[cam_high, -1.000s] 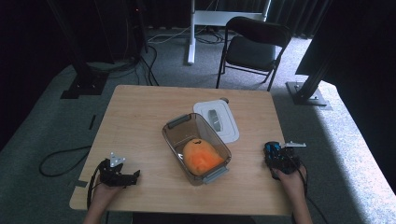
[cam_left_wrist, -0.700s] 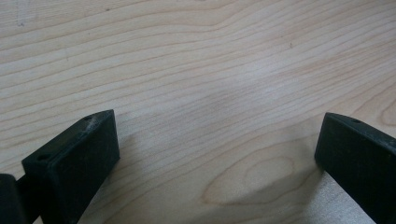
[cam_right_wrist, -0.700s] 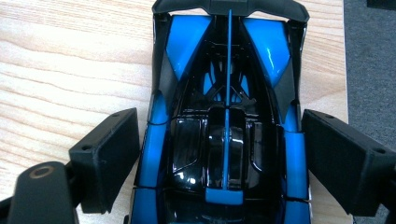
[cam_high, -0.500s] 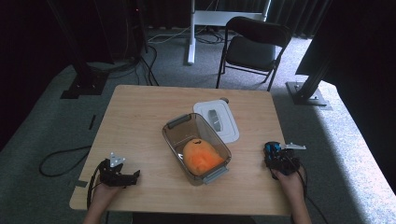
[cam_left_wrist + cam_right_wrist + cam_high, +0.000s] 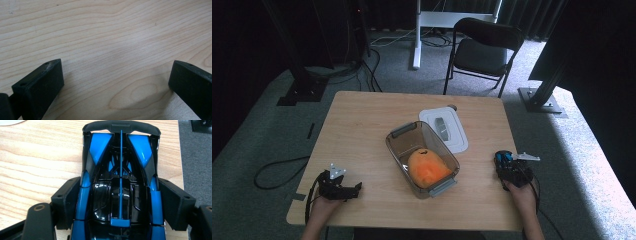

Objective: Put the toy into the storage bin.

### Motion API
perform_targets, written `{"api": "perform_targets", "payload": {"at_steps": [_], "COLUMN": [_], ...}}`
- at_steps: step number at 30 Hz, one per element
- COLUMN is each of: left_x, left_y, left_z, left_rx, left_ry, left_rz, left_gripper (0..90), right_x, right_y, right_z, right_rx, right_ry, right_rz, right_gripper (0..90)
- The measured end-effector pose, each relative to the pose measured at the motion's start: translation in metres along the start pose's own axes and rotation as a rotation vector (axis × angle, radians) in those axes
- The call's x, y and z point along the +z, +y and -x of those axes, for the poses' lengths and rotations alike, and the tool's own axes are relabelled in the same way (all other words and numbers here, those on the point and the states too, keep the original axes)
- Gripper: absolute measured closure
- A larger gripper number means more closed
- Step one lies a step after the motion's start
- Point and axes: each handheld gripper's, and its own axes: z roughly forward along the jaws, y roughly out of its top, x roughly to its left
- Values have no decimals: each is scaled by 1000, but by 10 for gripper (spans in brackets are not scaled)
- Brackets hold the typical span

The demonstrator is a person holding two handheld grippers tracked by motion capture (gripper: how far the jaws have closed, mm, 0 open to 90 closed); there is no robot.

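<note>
Blue-and-black bodywork marks the toy car [image 5: 120,192], which lies lengthwise between the two black pads of the right gripper [image 5: 120,202], roof up on the table [image 5: 37,160], its rear wing at the end away from the gripper body. The pads [image 5: 66,200] sit against the car's flanks, one on each side near mid-body; the jaws have just been closing and now bear on both sides of the car, so the grip is wide, set by the car's width. In the high view the car [image 5: 503,161] and the right gripper [image 5: 510,170] are at the table's right edge, near the person's side, with the hand [image 5: 522,195] behind them. The car rests on the wood; whether it is lifted clear cannot be told. The left gripper [image 5: 116,85] has its jaws spread wide, with bare wood grain between the pads [image 5: 41,87] and nothing held. In the high view the left gripper [image 5: 337,186] sits near the table's front left corner, well apart from the car. Between the two grippers, at the table's centre, stands a clear tub [image 5: 398,145] with grey end latches, holding an orange lump [image 5: 428,167]. A white lid [image 5: 457,142] lies flat just behind the tub on its right, touching or nearly touching its rim. A chair [image 5: 484,50] stands on the carpet beyond the table.
</note>
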Motion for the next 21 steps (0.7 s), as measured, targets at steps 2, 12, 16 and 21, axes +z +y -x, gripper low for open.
{"api": "perform_targets", "payload": {"at_steps": [2,12,16,21], "left_x": [0,0,0,0], "left_y": [0,0,0,0], "left_z": [0,0,0,0], "left_rx": [0,0,0,0], "left_ry": [0,0,0,0], "left_rz": [0,0,0,0], "left_gripper": [3,2,2,2], "right_x": [0,-1,-2,-6], "right_y": [-1,10,15,20], "right_z": [0,1,5,3], "right_rx": [0,32,60,49], "right_ry": [-2,10,23,27], "right_rz": [3,-36,-39,-19], "right_gripper": [250,252,252,252]}}
